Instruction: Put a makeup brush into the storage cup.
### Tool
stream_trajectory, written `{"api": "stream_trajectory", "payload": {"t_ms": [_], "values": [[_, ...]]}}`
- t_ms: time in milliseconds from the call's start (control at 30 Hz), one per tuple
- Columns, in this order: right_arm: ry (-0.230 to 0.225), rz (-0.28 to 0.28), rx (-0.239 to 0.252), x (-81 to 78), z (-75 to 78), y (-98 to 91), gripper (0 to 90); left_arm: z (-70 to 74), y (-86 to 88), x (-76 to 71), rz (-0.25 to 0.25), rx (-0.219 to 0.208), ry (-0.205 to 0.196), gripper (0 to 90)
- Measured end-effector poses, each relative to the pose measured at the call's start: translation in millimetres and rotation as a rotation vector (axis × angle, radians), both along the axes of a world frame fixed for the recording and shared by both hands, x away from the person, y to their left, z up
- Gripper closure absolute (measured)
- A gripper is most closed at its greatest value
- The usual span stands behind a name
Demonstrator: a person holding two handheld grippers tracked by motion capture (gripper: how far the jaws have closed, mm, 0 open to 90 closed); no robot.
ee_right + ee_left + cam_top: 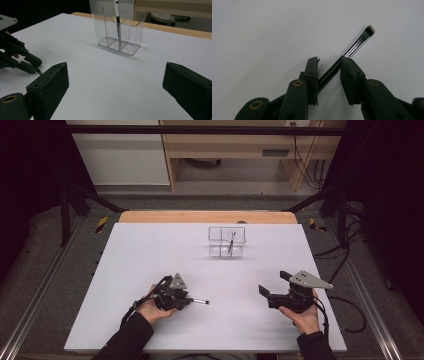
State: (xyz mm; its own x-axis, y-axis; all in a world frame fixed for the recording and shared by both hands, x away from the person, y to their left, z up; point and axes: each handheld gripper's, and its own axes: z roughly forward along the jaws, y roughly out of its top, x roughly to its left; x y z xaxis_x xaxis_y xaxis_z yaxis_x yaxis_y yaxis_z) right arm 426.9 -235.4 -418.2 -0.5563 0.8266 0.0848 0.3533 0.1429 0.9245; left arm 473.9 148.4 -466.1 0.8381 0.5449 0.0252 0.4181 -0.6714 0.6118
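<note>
The left gripper (329,75) is seen with jaws narrowed around a small brush (352,48) lying on the white table (150,250); contact cannot be told. The right gripper (115,87) is held wide apart. Pickup is judged underway; a firm clamp and carry to the far clear organizer (226,242) is called for.

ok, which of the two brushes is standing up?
The brush in the clear holder, leaning in its middle compartment. The other brush lies flat on the table between the left gripper jaws.

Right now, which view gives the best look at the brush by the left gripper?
The left gripper view: the brush lies slantwise between the jaws, ferrule and dark tip clear. The high view shows its tip end poking out of the left gripper. In the right gripper view I cannot make it out.
</note>
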Motion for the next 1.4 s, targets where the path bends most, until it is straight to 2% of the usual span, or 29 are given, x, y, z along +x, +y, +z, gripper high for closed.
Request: {"api": "stream_trajectory", "payload": {"t_ms": [767, 1033, 1233, 1400], "values": [[0.002, 0.001, 0.004, 0.1, -0.4, 0.2, 7.4, 3.5, 1.5, -0.1, 0.0, 0.027, 0.038, 82.8], [0.003, 0.001, 0.002, 0.4, -0.8, 0.4, 7.5, 4.2, 1.3, -0.8, 0.007, 0.029, 0.044, 83.1], [0.003, 0.003, 0.002, 0.5, -0.9, 0.4, 7.6, 5.9, 0.4, -2.3, -0.013, 0.029, 0.044, 76.9], [0.004, 0.005, 0.002, 0.5, -0.9, 0.4, 7.6, 13.1, 2.0, -2.7, -0.007, 0.012, 0.043, 64.7]]}}
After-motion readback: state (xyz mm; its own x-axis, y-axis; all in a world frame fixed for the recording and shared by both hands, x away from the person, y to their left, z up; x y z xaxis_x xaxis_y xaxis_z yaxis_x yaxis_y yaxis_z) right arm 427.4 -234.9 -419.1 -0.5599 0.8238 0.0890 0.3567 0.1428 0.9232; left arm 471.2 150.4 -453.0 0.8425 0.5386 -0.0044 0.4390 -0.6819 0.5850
